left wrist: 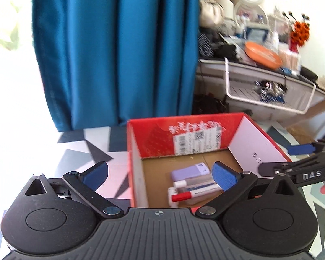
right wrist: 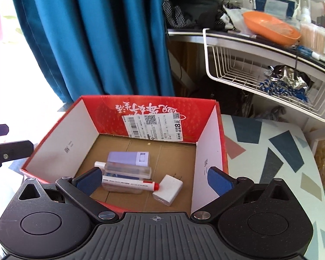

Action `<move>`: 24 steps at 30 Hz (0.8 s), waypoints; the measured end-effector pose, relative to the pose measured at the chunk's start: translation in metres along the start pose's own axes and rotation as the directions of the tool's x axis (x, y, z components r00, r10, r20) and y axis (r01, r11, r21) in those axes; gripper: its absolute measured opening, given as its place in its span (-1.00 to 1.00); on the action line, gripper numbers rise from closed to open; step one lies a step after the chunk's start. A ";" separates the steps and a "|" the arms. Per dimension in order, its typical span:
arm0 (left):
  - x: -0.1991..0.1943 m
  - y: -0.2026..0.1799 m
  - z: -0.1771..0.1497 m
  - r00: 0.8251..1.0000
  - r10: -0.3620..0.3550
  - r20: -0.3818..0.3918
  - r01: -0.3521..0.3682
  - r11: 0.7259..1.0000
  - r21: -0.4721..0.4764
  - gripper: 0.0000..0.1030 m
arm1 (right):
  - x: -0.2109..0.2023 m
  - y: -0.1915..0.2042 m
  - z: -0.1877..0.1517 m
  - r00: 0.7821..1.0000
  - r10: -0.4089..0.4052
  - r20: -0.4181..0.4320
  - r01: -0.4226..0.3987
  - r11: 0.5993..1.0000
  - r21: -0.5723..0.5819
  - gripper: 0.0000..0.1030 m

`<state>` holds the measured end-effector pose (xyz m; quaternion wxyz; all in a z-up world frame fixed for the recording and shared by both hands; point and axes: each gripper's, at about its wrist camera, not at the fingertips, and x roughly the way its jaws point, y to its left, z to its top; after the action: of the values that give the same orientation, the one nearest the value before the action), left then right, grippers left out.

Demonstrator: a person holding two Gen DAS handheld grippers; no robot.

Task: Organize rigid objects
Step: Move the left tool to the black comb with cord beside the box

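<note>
Here, I hold both grippers above the near edge of a red cardboard box [right wrist: 101,117] that stands on a patterned table [right wrist: 270,151]. My right gripper [right wrist: 156,179] has its jaws spread wide and grasps nothing; my left gripper [left wrist: 160,174] is likewise spread and empty. Inside the box, on its brown floor, lie a lilac case [right wrist: 129,158], a clear tube [right wrist: 127,170], a red-capped marker [right wrist: 130,183] and a white plug adapter [right wrist: 168,189]. The first three lie side by side, long axes running left to right across my view. They sit just beyond and below my right gripper, the nearer one. I judge nothing remains to collect.
</note>
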<state>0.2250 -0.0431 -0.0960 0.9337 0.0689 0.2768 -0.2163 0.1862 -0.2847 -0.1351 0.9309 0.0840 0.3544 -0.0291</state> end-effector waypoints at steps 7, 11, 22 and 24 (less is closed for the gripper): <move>-0.030 0.009 -0.025 0.999 0.024 0.035 -0.021 0.995 -0.101 1.00 | -0.029 -0.001 -0.014 0.998 -0.003 0.070 0.005 1.000 -0.026 0.99; -0.041 0.008 -0.053 0.999 -0.025 0.043 0.031 0.987 -0.158 1.00 | -0.045 -0.007 -0.031 0.991 0.017 0.131 -0.012 0.999 -0.038 0.99; -0.014 -0.005 -0.098 0.996 -0.066 -0.066 0.054 0.984 -0.172 0.99 | -0.045 -0.037 -0.105 0.990 -0.042 0.136 0.033 0.997 0.069 0.99; -0.005 -0.009 -0.104 0.994 -0.073 -0.087 0.057 0.984 -0.170 0.98 | -0.030 -0.041 -0.117 0.996 -0.040 0.077 0.033 0.995 0.094 0.99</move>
<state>0.1669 -0.0241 -0.1802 0.9148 -0.0090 0.3392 -0.2192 0.0828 -0.3045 -0.2071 0.9386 0.1191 0.3170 -0.0659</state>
